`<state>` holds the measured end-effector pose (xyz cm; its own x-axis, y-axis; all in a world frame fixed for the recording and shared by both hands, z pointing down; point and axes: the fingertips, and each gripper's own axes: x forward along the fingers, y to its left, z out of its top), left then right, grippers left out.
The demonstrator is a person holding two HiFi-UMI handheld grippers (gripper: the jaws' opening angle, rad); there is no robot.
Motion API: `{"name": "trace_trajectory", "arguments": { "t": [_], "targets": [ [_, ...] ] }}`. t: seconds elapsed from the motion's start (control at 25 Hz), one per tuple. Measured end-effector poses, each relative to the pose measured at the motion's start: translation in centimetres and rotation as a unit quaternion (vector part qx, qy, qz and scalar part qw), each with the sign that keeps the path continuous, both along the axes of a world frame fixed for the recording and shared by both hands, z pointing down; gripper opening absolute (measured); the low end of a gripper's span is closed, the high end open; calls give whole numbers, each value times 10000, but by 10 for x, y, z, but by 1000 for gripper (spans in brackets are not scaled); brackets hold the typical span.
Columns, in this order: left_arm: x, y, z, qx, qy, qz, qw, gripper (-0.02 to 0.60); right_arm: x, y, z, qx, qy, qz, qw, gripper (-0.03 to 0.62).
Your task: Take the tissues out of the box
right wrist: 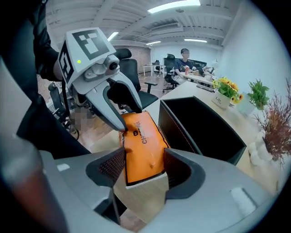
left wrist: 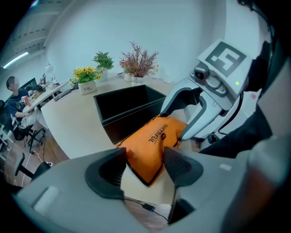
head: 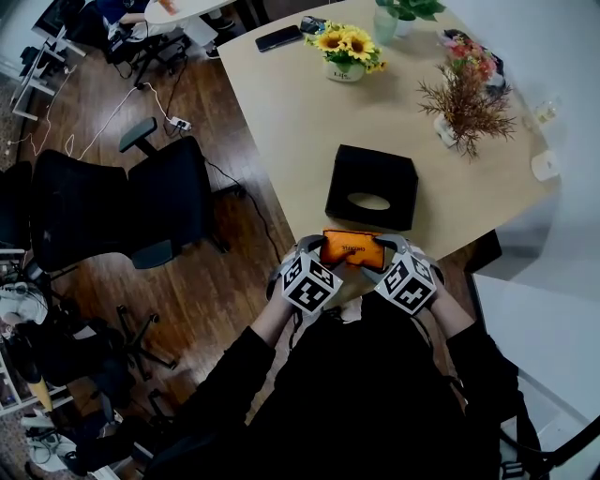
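Note:
An orange tissue pack [head: 353, 249] lies flat at the near edge of the table, in front of the black tissue box [head: 370, 178]. My left gripper [head: 314, 253] stands at its left end and my right gripper [head: 392, 253] at its right end. In the left gripper view the pack [left wrist: 154, 141] reaches in between the open jaws of the left gripper [left wrist: 144, 159]. The box [left wrist: 125, 109] stands behind it. In the right gripper view the pack [right wrist: 142, 145] fills the gap of the right gripper [right wrist: 143, 166] without looking squeezed. The box [right wrist: 200, 127] is at the right.
The beige table [head: 281, 122] also carries a sunflower pot [head: 345, 49], a dried plant in a vase [head: 461, 108], a green plant [head: 403, 14] and a phone [head: 278, 37]. A black office chair [head: 122, 202] stands on the wooden floor at the left.

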<state>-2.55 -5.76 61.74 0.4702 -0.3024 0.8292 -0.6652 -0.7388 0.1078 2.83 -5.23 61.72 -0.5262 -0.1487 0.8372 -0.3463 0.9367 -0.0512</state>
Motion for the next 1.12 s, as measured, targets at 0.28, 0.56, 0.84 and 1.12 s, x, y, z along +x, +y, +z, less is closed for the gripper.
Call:
{"name": "trace_trajectory", "arguments": {
  "t": [0.28,0.56,0.84,1.12],
  "targets": [
    [-8,20,-12,10,97,147,9998,314,16,1,-17,-31,-323,793,9963,293],
    [-26,24,-82,796,1015,-583,9899,305,21,20,-57,292,-762,1802,9802,283],
    [-22,39,-135,1221,1684,-942,9736,240,22,48,-110,642,-1380,2099,9658,260],
    [-12,56,-194,2156,1823,-1408,9489,175,52,45,-186,1460,-2152,2319,9373,89]
  ]
}}
